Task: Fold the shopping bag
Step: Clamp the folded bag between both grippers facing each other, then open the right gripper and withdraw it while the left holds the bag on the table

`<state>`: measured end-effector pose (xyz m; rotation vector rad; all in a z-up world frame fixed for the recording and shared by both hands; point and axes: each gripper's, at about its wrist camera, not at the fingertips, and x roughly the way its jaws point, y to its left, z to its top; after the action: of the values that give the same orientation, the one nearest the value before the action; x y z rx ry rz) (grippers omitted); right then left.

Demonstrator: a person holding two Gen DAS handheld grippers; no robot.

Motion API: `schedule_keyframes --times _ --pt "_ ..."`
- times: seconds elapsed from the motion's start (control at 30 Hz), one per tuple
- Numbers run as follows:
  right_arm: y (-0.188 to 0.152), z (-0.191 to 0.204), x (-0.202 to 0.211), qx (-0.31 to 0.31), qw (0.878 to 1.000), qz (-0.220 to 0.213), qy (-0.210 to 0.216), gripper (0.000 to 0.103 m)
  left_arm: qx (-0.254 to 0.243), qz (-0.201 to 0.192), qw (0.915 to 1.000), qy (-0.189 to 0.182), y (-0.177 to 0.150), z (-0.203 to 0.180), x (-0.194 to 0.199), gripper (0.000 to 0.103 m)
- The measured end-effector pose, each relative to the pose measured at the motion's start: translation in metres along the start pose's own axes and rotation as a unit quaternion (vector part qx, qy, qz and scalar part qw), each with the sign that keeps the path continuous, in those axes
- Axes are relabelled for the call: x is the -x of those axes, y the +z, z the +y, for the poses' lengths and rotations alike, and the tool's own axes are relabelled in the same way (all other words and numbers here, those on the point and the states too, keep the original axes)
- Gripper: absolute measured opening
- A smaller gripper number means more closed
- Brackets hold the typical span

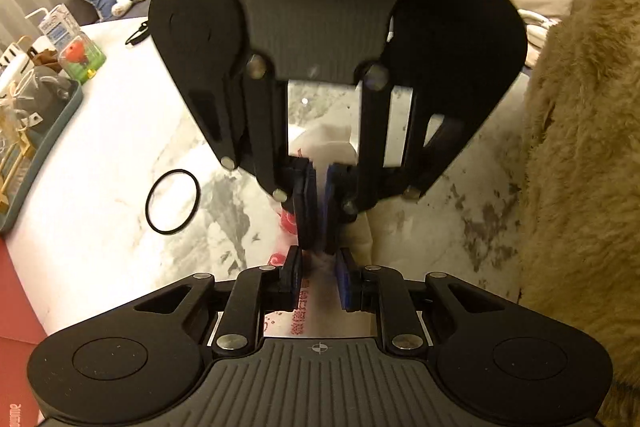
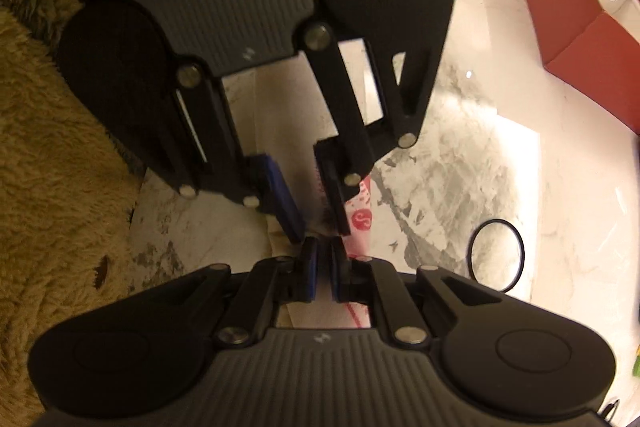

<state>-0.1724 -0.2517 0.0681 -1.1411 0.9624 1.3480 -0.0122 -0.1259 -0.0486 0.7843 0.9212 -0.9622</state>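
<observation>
glossy veined marble table [image 1: 120,131], thin plastic bag [image 1: 324,147], shaggy plush fabric [image 1: 580,147], matt black claw [image 1: 318,275].

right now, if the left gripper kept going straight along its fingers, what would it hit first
Most likely the right gripper, tip to tip just ahead of the left gripper, both pinching the thin white plastic shopping bag with red print. Beneath lies the white marble-pattern table; depth is unclear.

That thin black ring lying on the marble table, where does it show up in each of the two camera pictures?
Left wrist view: the black ring lies left of centre, flat on the marble.
Right wrist view: the black ring lies at lower right, partly behind the gripper body.
Shared landmark: the red box.
</observation>
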Motion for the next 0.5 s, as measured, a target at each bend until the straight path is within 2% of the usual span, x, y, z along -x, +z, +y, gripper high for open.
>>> schedule_keyframes --times 0.07,0.1,0.17,0.23,0.3,0.33,0.4,0.43,0.5 --pt "-0.009 0.008 0.013 0.012 1.0 -0.022 -0.018 0.009 0.017 -0.003 0.9998 -0.009 -0.002 0.005 0.0 0.017" --pt "-0.017 0.006 0.027 -0.021 0.999 -0.035 -0.032 0.01 0.023 -0.006 0.9996 -0.011 -0.002 0.007 -0.001 0.017" --pt "-0.034 -0.001 0.058 -0.102 0.991 -0.06 -0.059 0.028 0.029 -0.011 0.9995 -0.01 -0.002 0.008 -0.001 0.017" --pt "-0.052 0.005 0.077 -0.143 0.986 -0.057 -0.068 0.031 0.033 -0.015 0.9993 -0.006 -0.004 0.004 0.001 0.017" --pt "-0.031 -0.062 0.078 -0.221 0.973 -0.059 -0.041 0.035 0.041 -0.019 0.999 -0.003 -0.005 0.001 0.003 0.017" --pt "-0.019 -0.099 0.078 -0.261 0.963 -0.061 -0.026 0.045 0.047 -0.021 0.9987 0.001 -0.007 -0.002 0.005 0.017" --pt "-0.072 -0.153 0.048 -0.367 0.928 -0.067 0.009 0.047 0.059 -0.025 0.9979 0.008 -0.011 -0.008 0.008 0.017" --pt "-0.082 -0.156 0.04 -0.406 0.91 -0.079 0.016 0.047 0.064 -0.027 0.9975 0.012 -0.012 -0.009 0.008 0.017" --pt "-0.089 -0.157 0.032 -0.457 0.883 -0.11 0.015 0.047 0.072 -0.03 0.9968 0.019 -0.015 -0.015 0.013 0.017"
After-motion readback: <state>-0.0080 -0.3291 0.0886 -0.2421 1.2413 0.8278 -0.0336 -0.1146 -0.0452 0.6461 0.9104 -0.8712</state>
